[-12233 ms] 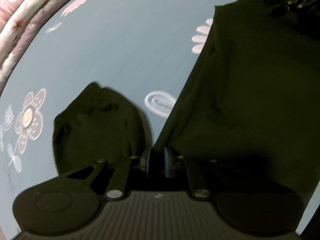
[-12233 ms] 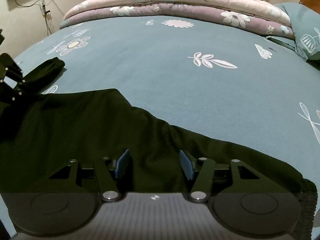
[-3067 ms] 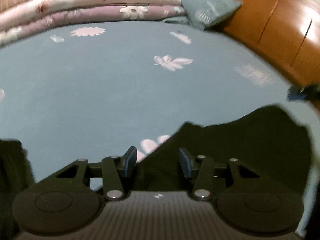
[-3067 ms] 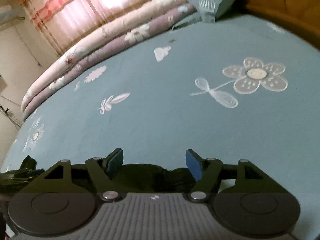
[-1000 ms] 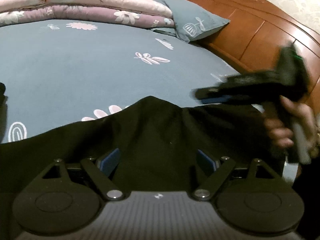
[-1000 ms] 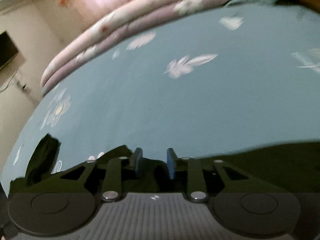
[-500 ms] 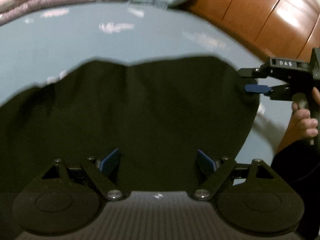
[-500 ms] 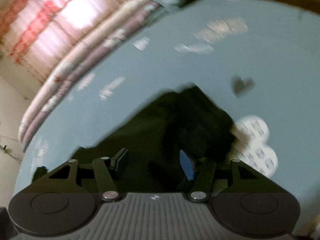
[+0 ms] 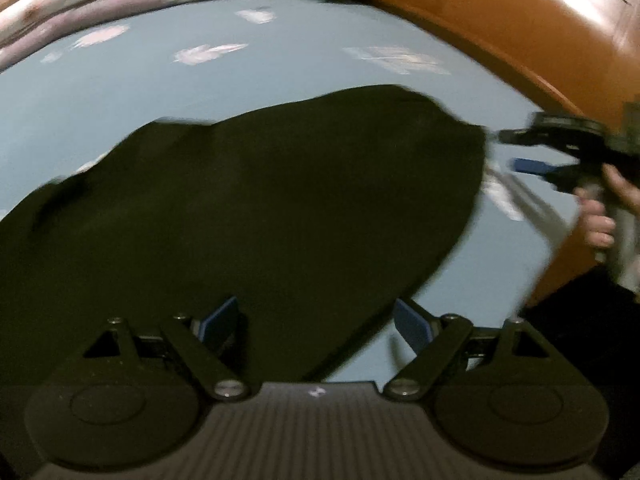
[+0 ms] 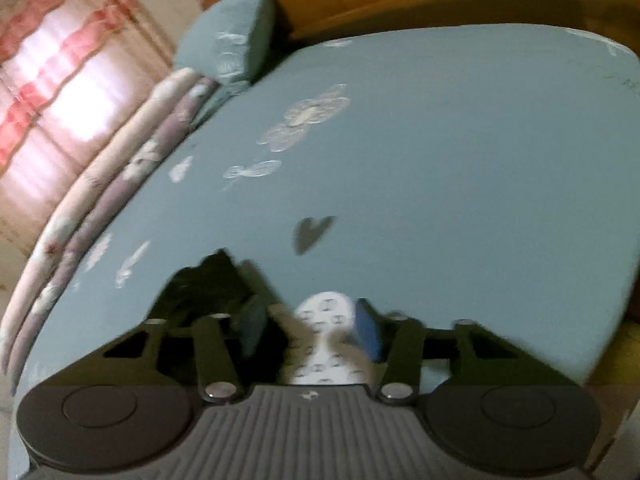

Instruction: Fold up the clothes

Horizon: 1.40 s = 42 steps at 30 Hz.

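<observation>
A black garment [image 9: 260,208] lies spread on the blue flowered bedsheet [image 9: 280,60] and fills the middle of the left wrist view. My left gripper [image 9: 316,320] hovers over its near edge, wide open, with cloth below the left pad and bare sheet below the right one. My right gripper [image 9: 516,150] is at the right of that view, held by a hand [image 9: 600,220], just clear of the garment's right edge. In the right wrist view my right gripper [image 10: 308,328] is closing with only sheet between its fingers. A bunched corner of the garment [image 10: 208,292] lies beside its left finger.
The wooden headboard [image 9: 520,32] runs along the right side of the bed. A blue pillow [image 10: 236,40] leans against it. Folded pink and purple quilts [image 10: 100,200] line the far edge, with a curtained window [image 10: 52,80] behind. The bed's edge drops off at the right.
The garment corner that lay between the right jaws half a second ago is out of them; the right gripper has drawn away rightward. The left view has slid toward the garment's right edge.
</observation>
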Tool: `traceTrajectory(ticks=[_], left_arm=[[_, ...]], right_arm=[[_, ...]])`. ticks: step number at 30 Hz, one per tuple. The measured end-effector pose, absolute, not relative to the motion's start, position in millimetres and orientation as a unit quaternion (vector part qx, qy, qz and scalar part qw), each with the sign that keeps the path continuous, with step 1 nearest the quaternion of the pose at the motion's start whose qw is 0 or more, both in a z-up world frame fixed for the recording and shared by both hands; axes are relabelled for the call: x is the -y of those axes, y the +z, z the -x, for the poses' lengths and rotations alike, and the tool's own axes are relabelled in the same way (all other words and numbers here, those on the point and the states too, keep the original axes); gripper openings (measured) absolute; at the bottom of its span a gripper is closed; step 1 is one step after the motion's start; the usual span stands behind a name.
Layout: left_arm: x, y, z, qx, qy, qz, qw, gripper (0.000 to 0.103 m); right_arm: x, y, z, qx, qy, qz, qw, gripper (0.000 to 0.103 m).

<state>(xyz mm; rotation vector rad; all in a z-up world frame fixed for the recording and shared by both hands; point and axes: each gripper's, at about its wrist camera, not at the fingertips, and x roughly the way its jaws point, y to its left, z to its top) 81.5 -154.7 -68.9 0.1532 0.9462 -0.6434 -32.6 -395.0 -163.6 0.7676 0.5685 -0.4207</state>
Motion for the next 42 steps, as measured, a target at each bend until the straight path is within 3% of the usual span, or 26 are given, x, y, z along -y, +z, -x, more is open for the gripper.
traceTrajectory(ticks=[5, 13, 22, 24, 28, 35, 38, 40, 42], left_arm=[[232, -55, -74, -0.372, -0.384, -0.153, 0.831, 0.083], [327, -87, -82, -0.28, -0.373, -0.316, 0.826, 0.033], [296, -75, -114, -0.296, -0.31, -0.229, 0.874, 0.036], [295, -72, -116, -0.297, -0.31, -0.222, 0.875, 0.036], [296, -70, -117, -0.296, -0.313, -0.216, 0.876, 0.036], [286, -63, -139, -0.32, -0.294, -0.16, 0.886, 0.036], [278, -63, -150, -0.336, -0.289, -0.129, 0.887, 0.037], [275, -63, -152, -0.339, -0.293, -0.122, 0.886, 0.037], [275, -63, -151, -0.339, -0.298, -0.122, 0.884, 0.037]], right_arm=[[403, -166, 39, -0.263, -0.177, -0.379, 0.869, 0.038], [416, -169, 40, -0.266, -0.149, -0.414, 0.858, 0.038], [402, -177, 21, -0.316, -0.122, -0.41, 0.847, 0.038], [396, -179, 15, -0.332, -0.121, -0.397, 0.847, 0.049], [384, -177, 8, -0.345, -0.116, -0.368, 0.856, 0.061], [375, -173, 4, -0.359, -0.115, -0.334, 0.864, 0.06], [387, -177, 8, -0.355, -0.11, -0.375, 0.85, 0.044], [383, -176, 6, -0.36, -0.108, -0.358, 0.855, 0.044], [373, -172, 1, -0.368, -0.099, -0.325, 0.866, 0.056]])
